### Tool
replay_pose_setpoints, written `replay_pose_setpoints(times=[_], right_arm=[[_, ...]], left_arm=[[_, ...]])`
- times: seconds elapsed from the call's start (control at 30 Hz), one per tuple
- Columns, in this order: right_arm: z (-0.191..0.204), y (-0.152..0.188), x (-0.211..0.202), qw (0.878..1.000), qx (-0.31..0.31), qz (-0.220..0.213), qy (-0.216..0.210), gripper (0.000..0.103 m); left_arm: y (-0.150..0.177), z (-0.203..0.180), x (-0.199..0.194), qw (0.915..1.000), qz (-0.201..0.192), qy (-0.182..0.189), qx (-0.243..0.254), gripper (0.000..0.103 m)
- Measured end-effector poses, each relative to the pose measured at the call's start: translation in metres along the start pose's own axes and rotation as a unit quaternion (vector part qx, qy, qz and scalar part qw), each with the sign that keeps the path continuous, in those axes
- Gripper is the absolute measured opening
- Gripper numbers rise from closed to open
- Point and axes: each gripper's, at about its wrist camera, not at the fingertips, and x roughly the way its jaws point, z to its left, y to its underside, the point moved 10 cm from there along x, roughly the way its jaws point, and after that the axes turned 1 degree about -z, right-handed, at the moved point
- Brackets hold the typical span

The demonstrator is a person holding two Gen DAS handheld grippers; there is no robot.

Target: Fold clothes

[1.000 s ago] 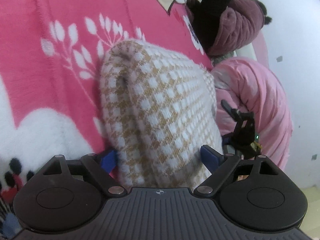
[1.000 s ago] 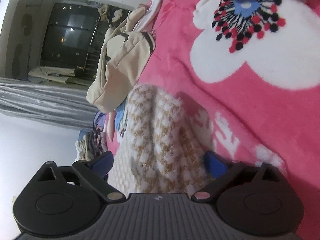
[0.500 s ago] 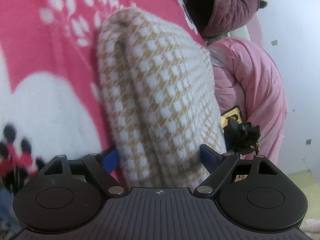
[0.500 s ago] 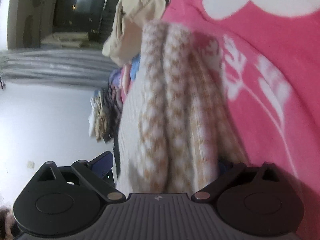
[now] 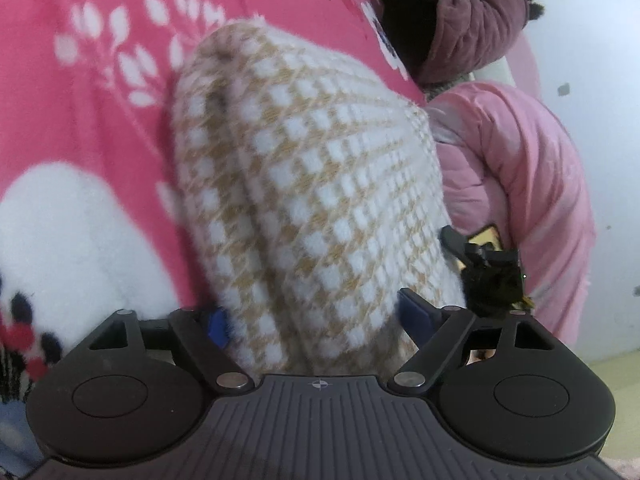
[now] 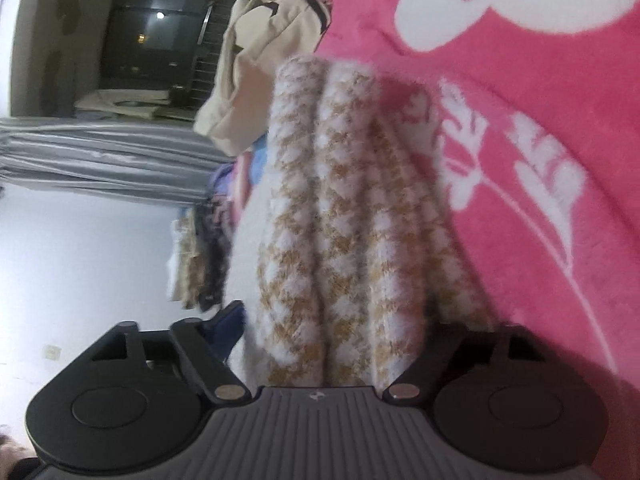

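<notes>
A folded fluffy tan-and-white houndstooth garment is held above the pink floral blanket. My left gripper has its blue-padded fingers clamped on one end of the thick bundle. My right gripper clamps the other end of the same garment, whose stacked folded layers run away from the camera; the right finger pad is hidden behind the fabric. The blanket also shows in the right wrist view.
A pink quilted coat and a dark maroon jacket lie at the bed's far edge by the white wall. A beige garment and a pile of clothes lie beyond the houndstooth bundle. Grey curtain at left.
Both grippers have carried the folded bundle across the blanket. In the right view it rose and tilted from lying flat to hanging with its layers on edge.
</notes>
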Motion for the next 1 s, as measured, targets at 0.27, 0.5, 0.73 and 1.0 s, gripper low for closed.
replay_pose_setpoints(times=[0.27, 0.5, 0.73, 1.0], right_arm=[[0.025, 0.011, -0.015, 0.997, -0.032, -0.033, 0.061, 0.058], [0.045, 0.017, -0.035, 0.992, -0.065, -0.069, 0.085, 0.057], [0.072, 0.024, -0.041, 0.987, -0.092, -0.093, 0.095, 0.057], [0.129, 0.03, 0.003, 0.982, -0.148, -0.093, 0.078, 0.057]], left_arm=[[-0.001, -0.023, -0.019, 0.9988, -0.02, 0.004, 0.044, 0.073], [-0.006, -0.044, -0.027, 0.9964, -0.042, 0.018, 0.072, 0.072], [-0.013, -0.06, -0.04, 0.9929, -0.066, 0.029, 0.094, 0.071], [-0.035, -0.054, -0.096, 0.9855, -0.142, 0.02, 0.091, 0.071]])
